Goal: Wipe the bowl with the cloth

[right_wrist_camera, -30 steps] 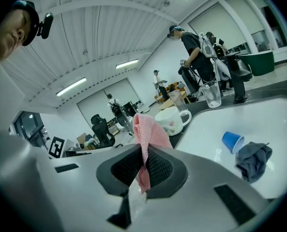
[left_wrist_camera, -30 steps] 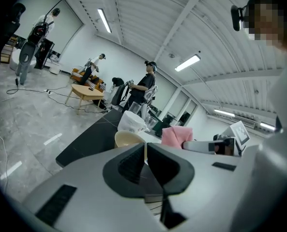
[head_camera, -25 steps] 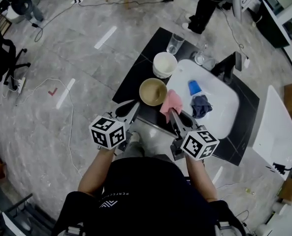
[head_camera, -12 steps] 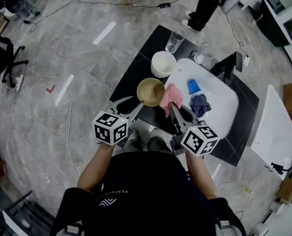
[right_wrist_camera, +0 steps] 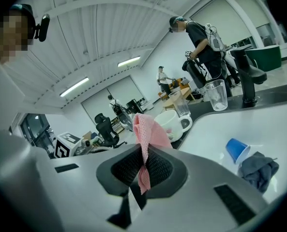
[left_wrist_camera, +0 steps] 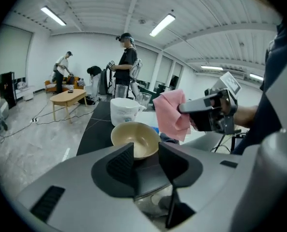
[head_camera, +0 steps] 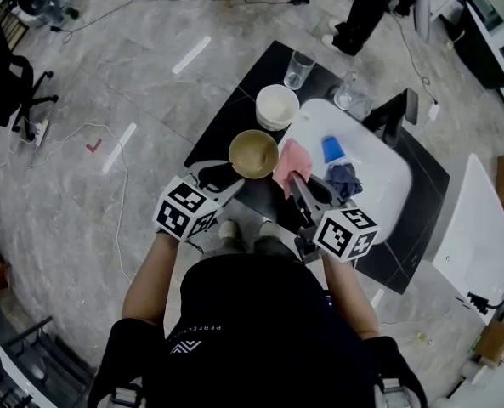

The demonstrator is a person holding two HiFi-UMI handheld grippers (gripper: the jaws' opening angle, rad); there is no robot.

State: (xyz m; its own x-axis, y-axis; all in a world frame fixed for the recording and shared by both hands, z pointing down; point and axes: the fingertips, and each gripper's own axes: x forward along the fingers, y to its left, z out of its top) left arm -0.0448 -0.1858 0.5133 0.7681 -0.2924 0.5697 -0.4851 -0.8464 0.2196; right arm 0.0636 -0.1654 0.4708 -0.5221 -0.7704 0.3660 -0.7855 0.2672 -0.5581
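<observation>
Left tool: jaws apart, having just been opening. Nothing is clamped; the pads press on nothing. The tool points down and forward at the bowl, whose near rim shows in the gap just beyond the jaw tips.

Right tool: jaws closed on the pink cloth. The cloth is pinched near its lower end. Most of it stands up above the jaws in a loose fold, and a short tail hangs below.

Bowl: tan, upright, mouth up, standing on the black table near its front edge, beside the left edge of the white panel. The cloth is held just to the right of the bowl, raised off the table. In the left gripper view it looks clear of the rim.

Farther out: a white mug stands just behind the bowl, and a clear glass behind that. On the white panel a blue cup lies on its side, with a dark crumpled rag next to it. A person stands at the far end of the table.
</observation>
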